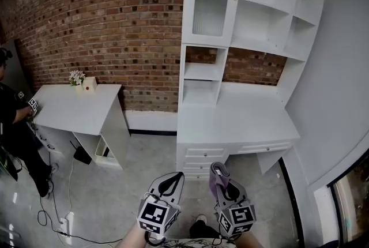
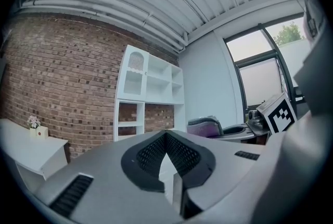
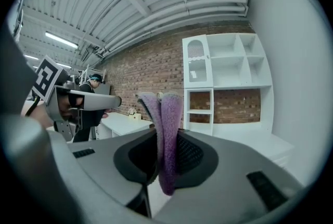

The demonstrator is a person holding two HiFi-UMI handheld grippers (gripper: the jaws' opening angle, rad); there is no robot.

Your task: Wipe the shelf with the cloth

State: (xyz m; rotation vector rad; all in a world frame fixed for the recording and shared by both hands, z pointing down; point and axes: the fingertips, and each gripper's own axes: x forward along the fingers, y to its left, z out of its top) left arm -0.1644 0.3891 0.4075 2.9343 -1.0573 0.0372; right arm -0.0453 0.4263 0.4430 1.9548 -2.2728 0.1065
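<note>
Right gripper (image 1: 221, 179): jaws closed on the purple cloth (image 3: 165, 129). The cloth is pinched at its fold so the loose ends stand clear above the pads, presumably to leave free fabric for pressing on a surface.

Left gripper (image 1: 172, 182): jaws together, nothing held. It is judged idle, since wiping needs only 1 tool.

Both grippers are held low in front of the shelf (image 1: 253, 39), well apart from it. The cloth has no contact with the shelf, so wiping has not begun. The step in hand is judged to be the approach to the shelf.
</note>
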